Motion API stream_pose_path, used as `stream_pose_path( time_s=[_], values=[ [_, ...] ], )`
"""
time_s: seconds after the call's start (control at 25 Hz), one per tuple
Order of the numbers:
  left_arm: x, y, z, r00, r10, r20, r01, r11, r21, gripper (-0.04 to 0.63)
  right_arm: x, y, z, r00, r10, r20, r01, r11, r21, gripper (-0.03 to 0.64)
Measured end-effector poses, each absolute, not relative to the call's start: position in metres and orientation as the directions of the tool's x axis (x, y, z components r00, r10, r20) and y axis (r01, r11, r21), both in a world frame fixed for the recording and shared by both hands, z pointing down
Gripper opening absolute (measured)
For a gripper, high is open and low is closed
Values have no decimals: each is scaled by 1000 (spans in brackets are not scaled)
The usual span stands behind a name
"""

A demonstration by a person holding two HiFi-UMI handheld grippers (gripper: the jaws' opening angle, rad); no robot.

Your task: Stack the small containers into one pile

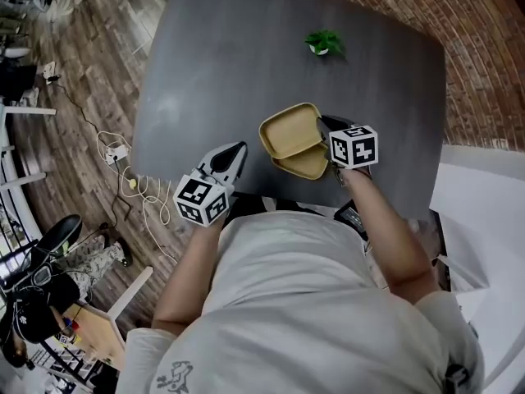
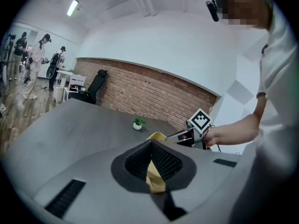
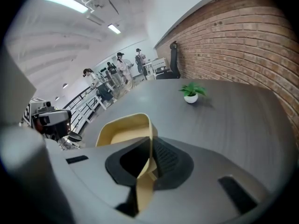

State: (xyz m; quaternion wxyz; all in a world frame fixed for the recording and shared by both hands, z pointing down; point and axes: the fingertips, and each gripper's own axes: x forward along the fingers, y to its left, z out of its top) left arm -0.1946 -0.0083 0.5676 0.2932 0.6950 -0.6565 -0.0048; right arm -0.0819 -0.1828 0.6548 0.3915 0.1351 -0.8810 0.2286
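Two tan containers lie near the table's front edge. The upper container [image 1: 289, 130] partly overlaps the lower container [image 1: 305, 166]. My right gripper [image 1: 321, 122] is shut on the upper container's right rim. In the right gripper view that wall [image 3: 148, 125] runs between the pads, and the open container [image 3: 122, 130] sits to their left. My left gripper [image 1: 241, 147] hovers a short way left of the containers and touches neither. Its jaws [image 2: 152, 143] are drawn together, with a tan sliver showing in the slit. Past its tips are the container [image 2: 157, 136] and the right gripper [image 2: 180, 136].
A small potted plant [image 1: 325, 43] stands at the far side of the dark grey table [image 1: 230, 64]. The table's front edge runs just below the grippers, against the person's body. Cables and chairs lie on the wooden floor to the left.
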Motion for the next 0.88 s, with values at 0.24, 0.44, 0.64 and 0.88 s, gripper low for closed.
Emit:
stream_pose_path(
  time_s=[0.24,0.44,0.64,0.88],
  values=[
    [-152,-33,561,169,-907,385,-923,-7,386,11,-26,-203,650,-669,-97,737,-456,836,-304,25],
    [-121,-48,555,195,-904,380,-925,-42,377,11,9,-214,647,-678,-123,724,-483,817,-314,25],
    [-103,-63,549,222,-900,376,-926,-74,370,11,37,-224,644,-678,-152,719,-517,794,-320,25],
    [-99,-80,541,271,-891,365,-924,-135,358,11,58,-229,639,-676,-196,711,-573,746,-340,25]
  ],
)
